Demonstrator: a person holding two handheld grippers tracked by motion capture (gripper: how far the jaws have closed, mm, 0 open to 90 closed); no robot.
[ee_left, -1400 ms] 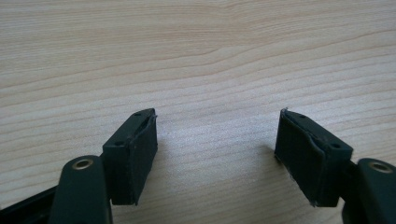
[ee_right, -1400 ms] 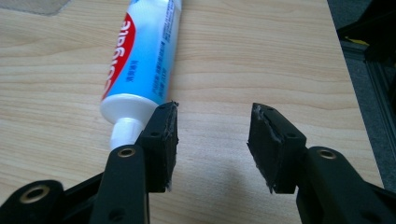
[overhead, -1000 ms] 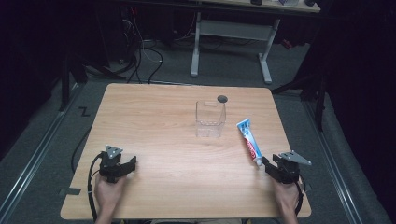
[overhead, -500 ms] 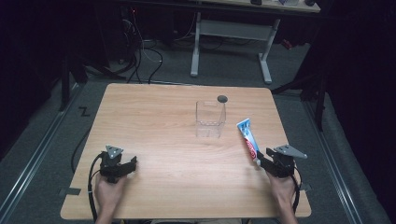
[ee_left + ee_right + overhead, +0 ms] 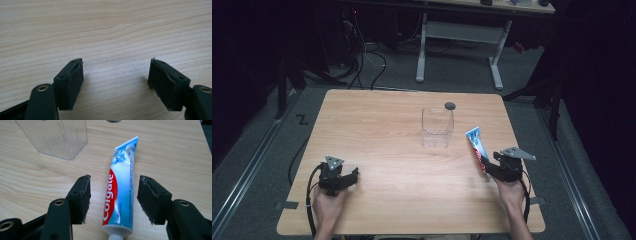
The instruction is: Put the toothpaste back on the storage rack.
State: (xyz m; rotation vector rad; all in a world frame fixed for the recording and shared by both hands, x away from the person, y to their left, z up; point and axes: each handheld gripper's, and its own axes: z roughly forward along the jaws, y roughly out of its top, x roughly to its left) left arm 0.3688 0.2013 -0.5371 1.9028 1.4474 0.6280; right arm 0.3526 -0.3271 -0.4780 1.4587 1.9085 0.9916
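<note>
Toothpaste tube (image 5: 118,185) is lying lengthwise between the right tool (image 5: 113,195) jaws — just opening wide, pads clear — cap nearest

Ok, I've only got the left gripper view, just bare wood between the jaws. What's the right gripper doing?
Observer: The right gripper is at a toothpaste tube lying on the table. Its jaws have just been opening, and the tube lies between them untouched.
Operator: Which end faces it?
Observer: The cap end. The crimped tail points away from the gripper.
Operator: Anything else out there?
Observer: A clear container stands upright beyond the tube, apart from it.
</note>
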